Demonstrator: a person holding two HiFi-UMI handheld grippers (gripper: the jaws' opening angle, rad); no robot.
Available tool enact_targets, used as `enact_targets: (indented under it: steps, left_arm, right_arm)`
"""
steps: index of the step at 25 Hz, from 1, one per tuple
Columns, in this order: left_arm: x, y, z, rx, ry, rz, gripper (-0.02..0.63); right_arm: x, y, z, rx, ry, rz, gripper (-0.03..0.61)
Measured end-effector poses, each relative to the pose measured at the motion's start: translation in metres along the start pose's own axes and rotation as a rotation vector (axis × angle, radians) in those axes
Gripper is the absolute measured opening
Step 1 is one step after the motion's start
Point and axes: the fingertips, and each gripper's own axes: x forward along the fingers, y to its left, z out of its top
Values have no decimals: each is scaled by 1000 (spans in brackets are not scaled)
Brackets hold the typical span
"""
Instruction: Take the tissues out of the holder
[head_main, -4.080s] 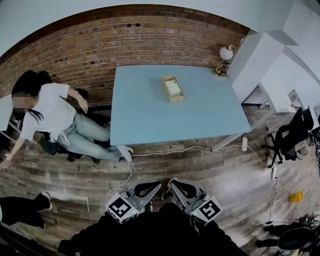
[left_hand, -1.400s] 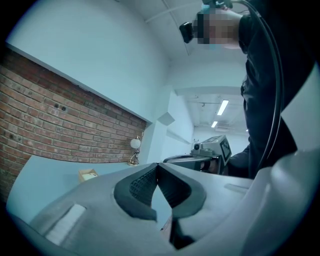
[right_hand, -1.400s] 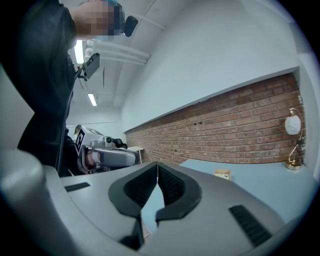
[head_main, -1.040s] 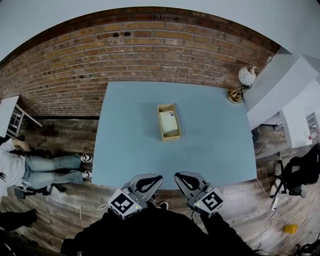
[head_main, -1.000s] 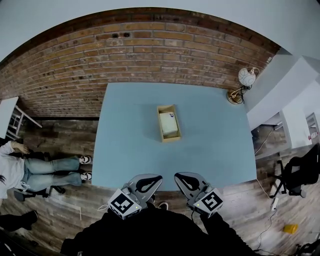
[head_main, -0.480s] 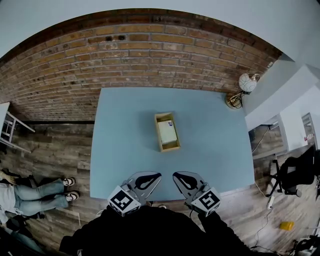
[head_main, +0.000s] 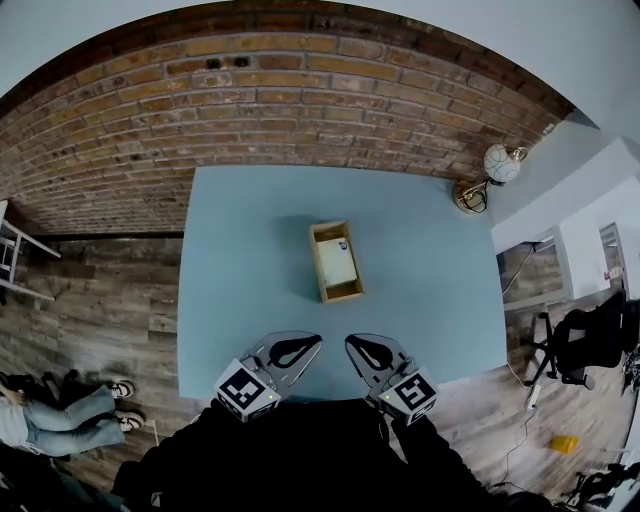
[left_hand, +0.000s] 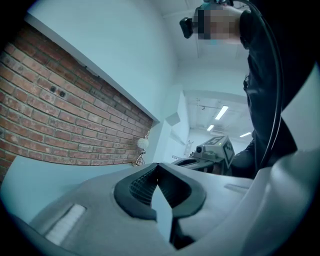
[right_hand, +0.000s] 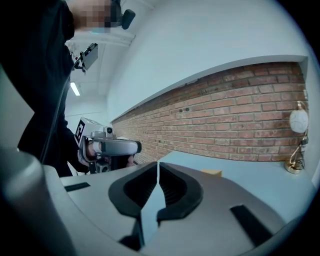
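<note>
Brick wall (head_main: 300, 90) backs the blue bench (head_main: 250, 260), with a globe lamp (head_main: 497, 165) at its far right corner and a black chair (head_main: 585, 340) off to the right. Only bare bench top lies between the claws and the holder. The left claw (head_main: 316, 339) and right claw (head_main: 351, 342) are each closed tip to tip on nothing. They reach further in over the near edge than a second ago. The wooden holder (head_main: 322, 270) sits mid-bench, open-topped, with white tissues (head_main: 337, 262) lying flat inside.
</note>
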Motion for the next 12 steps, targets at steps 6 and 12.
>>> enact_targets:
  steps: [6,12]
  left_arm:
    - [9,21,-12,2,15,22,-6]
    - [24,36,-17,-14,16,56,-6]
  right_arm:
    - [20,-30,-14,-21,82,4,6]
    - [33,-63,-27,-42,157,19,8]
